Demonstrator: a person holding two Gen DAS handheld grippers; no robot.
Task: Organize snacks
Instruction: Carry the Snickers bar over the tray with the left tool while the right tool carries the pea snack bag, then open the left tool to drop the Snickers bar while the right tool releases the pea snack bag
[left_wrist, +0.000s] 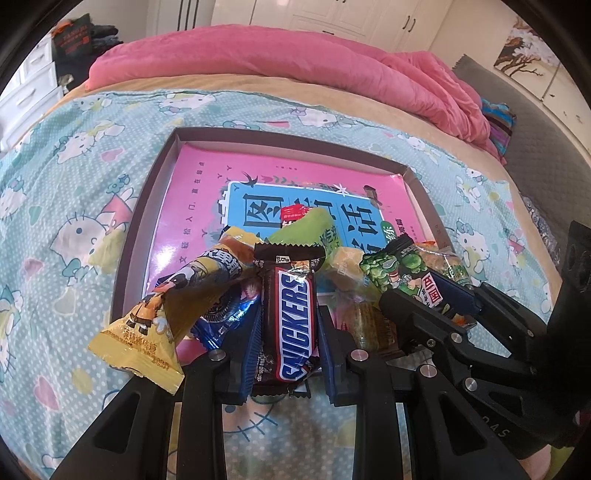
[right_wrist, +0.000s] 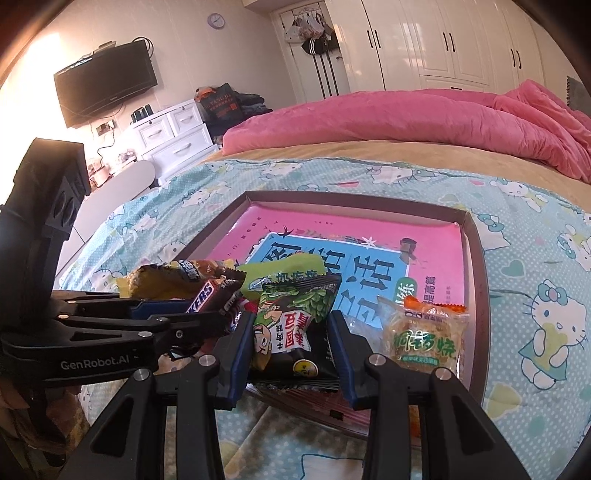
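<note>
So, left to right. A yellow pouch (left_wrist: 142, 334), crinkled triangular foil, hangs over the near-left rim of the tray (left_wrist: 147, 206), which is shallow, dark-walled card sitting on the bed (left_wrist: 74, 184) with its dotted cartoon-cat sheet. A blue Oreo pack (left_wrist: 225, 317), glossy foil, lies just beside it, partly under the left gripper (left_wrist: 288, 332). Its fingers are closed most of the way and clamp the Snickers (left_wrist: 291, 317), a brown glossy bar with crimped ends, lengthwise between ribbed blue pads. Behind that, a lime-green pack (left_wrist: 310, 229) lies on the pink book (left_wrist: 207, 184) lining the tray floor. Next right, the right gripper (right_wrist: 291, 332): fingers part-open, pads pressed on both edges of the pea pack (right_wrist: 295, 321), a flat black-and-green pillow bag with a serrated top. It sits above the near edge of the tray. Farthest right, a clear wrapper holding a round golden cake (right_wrist: 424, 339) lies flat in the near-right corner of the tray. A rumpled pink quilt (right_wrist: 406, 122) is at the far side of the bed.
</note>
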